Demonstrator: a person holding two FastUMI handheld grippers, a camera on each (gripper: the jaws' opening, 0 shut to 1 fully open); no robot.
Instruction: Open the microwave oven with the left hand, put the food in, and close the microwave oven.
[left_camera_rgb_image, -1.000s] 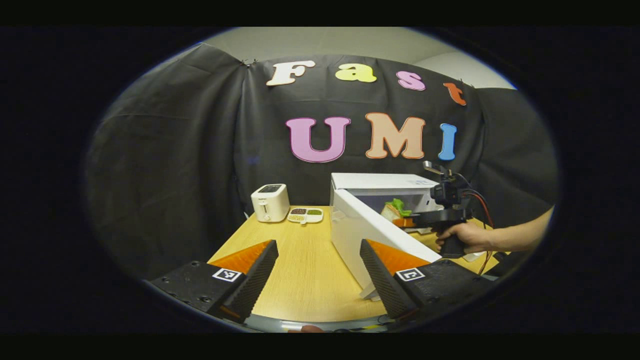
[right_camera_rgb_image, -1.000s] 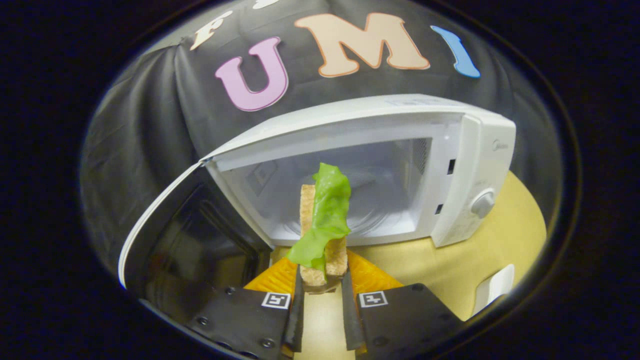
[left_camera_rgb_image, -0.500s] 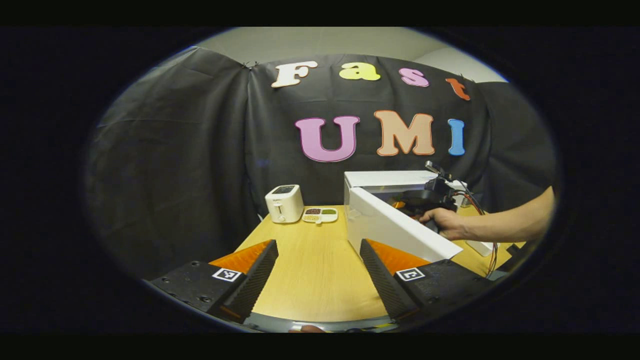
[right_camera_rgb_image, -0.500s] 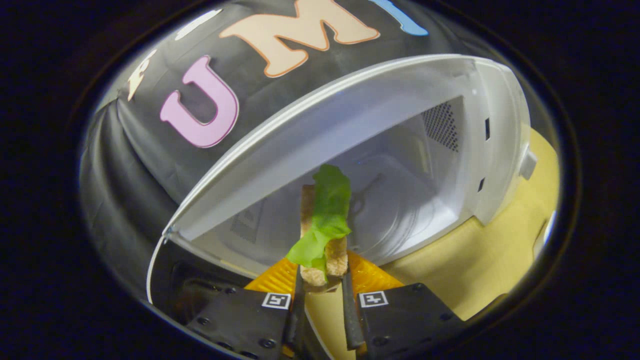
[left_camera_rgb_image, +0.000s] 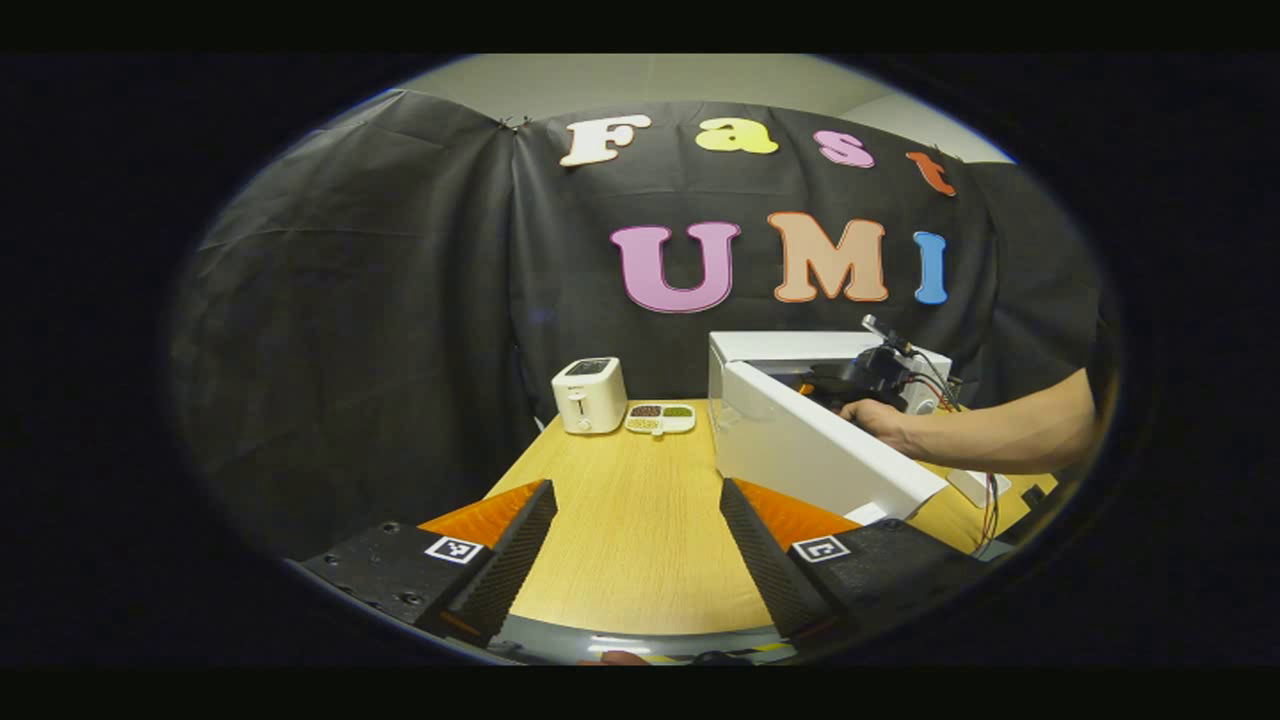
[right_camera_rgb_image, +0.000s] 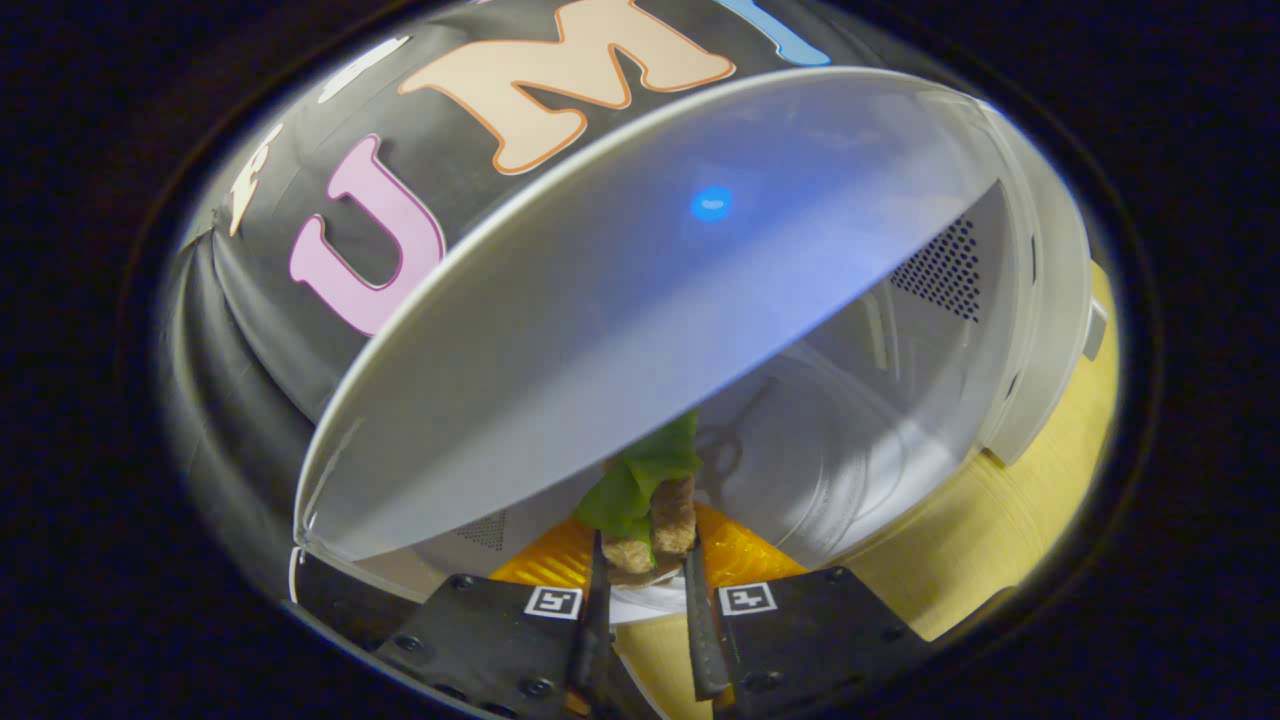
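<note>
In the right gripper view, the right gripper (right_camera_rgb_image: 645, 610) is seen closed on the food (right_camera_rgb_image: 645, 500), a slice of bread with a green lettuce leaf, both fingers pressing its lower end. The food is held upright at the mouth of the microwave oven (right_camera_rgb_image: 900, 400), its upper part hidden under the oven's top edge, with the white cavity and a perforated side wall behind it. In the left gripper view, the left gripper (left_camera_rgb_image: 635, 545) is seen with its fingers spread wide apart and nothing between them, held above the near edge of the desk (left_camera_rgb_image: 640, 520). The microwave oven (left_camera_rgb_image: 790, 350) stands towards the desk's far right corner with its door (left_camera_rgb_image: 810, 450) swung open towards the near edge. A hand (left_camera_rgb_image: 880, 420) holding the other gripper is reached into the oven opening behind the door. A white toaster (left_camera_rgb_image: 590, 395) stands at the far edge of the desk, with a small divided dish (left_camera_rgb_image: 661, 418) just beside it.
</note>
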